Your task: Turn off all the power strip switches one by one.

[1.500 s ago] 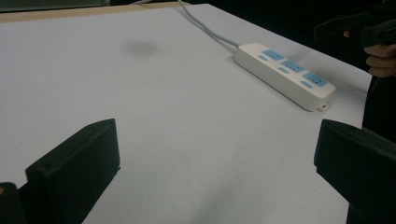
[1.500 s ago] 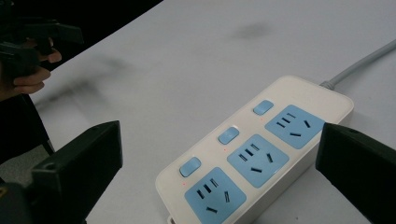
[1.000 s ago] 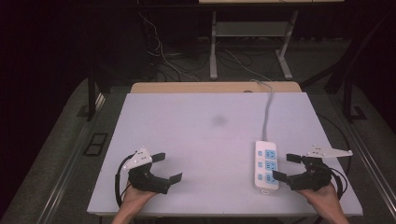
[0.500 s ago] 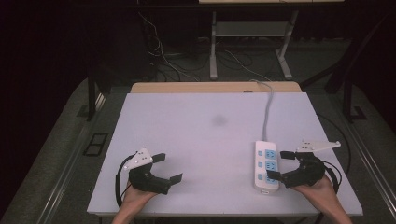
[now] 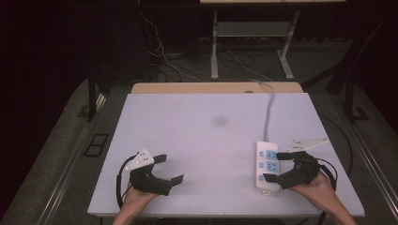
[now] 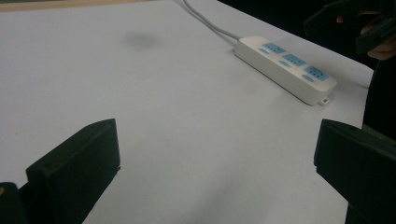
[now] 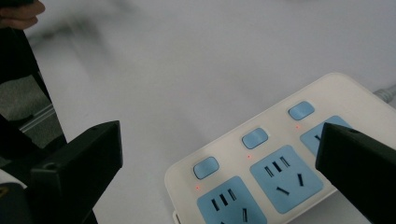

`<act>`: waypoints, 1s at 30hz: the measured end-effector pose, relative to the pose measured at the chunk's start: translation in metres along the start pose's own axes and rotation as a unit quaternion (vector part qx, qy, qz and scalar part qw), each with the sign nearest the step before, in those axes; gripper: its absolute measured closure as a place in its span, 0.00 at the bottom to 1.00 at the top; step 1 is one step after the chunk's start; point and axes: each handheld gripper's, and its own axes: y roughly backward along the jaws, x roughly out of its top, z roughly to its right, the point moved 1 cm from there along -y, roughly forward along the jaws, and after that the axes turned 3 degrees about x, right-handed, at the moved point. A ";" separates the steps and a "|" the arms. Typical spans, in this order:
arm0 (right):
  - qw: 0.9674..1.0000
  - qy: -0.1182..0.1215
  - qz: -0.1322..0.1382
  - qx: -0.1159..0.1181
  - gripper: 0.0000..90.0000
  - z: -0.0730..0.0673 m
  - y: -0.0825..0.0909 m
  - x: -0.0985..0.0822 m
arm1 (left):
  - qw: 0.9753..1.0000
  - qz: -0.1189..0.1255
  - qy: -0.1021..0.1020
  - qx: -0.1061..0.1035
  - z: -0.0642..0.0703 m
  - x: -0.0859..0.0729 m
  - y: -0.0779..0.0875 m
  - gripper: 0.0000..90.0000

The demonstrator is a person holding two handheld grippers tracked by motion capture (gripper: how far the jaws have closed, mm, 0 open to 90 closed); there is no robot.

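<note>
A white power strip (image 5: pixel 267 158) with three blue sockets lies at the table's front right, and its grey cable (image 5: pixel 270 110) runs off the far edge. My right gripper (image 5: pixel 271 166) is open, with its jaws spread over the strip's near half. In the right gripper view the power strip (image 7: pixel 280 158) shows three blue switches, each with a small red light, between the wide black jaws. My left gripper (image 5: pixel 172 168) stands open at the front left with nothing between its jaws. It faces the power strip (image 6: pixel 285 65) across bare table.
The white table (image 5: pixel 197 136) has a faint dark smudge (image 5: pixel 219 121) near its middle. A wooden board (image 5: pixel 211 87) edges its far side. Loose cables and a metal stand (image 5: pixel 248 33) are on the dark floor beyond.
My right gripper has moved left, from beside the power strip to over its near half. The left gripper has barely shifted.
</note>
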 end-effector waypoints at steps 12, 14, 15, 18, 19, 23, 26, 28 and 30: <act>0.998 0.027 -0.047 0.009 0.04 -0.005 -0.008 0.009 | 1.000 -0.002 0.000 -0.001 0.000 0.000 -0.001 0.00; 0.998 0.032 -0.057 0.018 0.06 -0.006 -0.009 0.012 | 1.000 -0.003 -0.001 -0.001 0.001 0.000 -0.001 0.00; 0.997 0.032 -0.065 0.019 0.08 -0.007 -0.009 0.013 | 1.000 -0.003 -0.001 -0.001 0.001 0.000 -0.001 0.00; 0.996 0.048 -0.073 0.035 0.17 -0.008 -0.009 0.015 | 1.000 -0.003 -0.001 -0.002 0.001 0.000 -0.001 0.00; 0.995 0.050 -0.076 0.035 0.20 -0.009 -0.010 0.017 | 1.000 -0.003 -0.002 -0.002 0.001 0.000 -0.001 0.00; 0.993 0.067 -0.085 0.045 0.36 -0.010 -0.010 0.020 | 1.000 -0.004 -0.001 -0.002 0.001 -0.001 -0.001 0.00; 0.992 0.074 -0.093 0.048 0.49 -0.011 -0.011 0.021 | 1.000 -0.004 -0.001 -0.002 0.001 -0.001 -0.001 0.00; 0.991 0.074 -0.096 0.048 0.55 -0.010 -0.013 0.021 | 1.000 -0.004 -0.001 -0.002 0.001 -0.001 -0.001 0.00; 0.991 0.075 -0.099 0.049 0.62 -0.009 -0.014 0.021 | 1.000 -0.004 -0.001 -0.002 0.001 -0.001 -0.001 0.00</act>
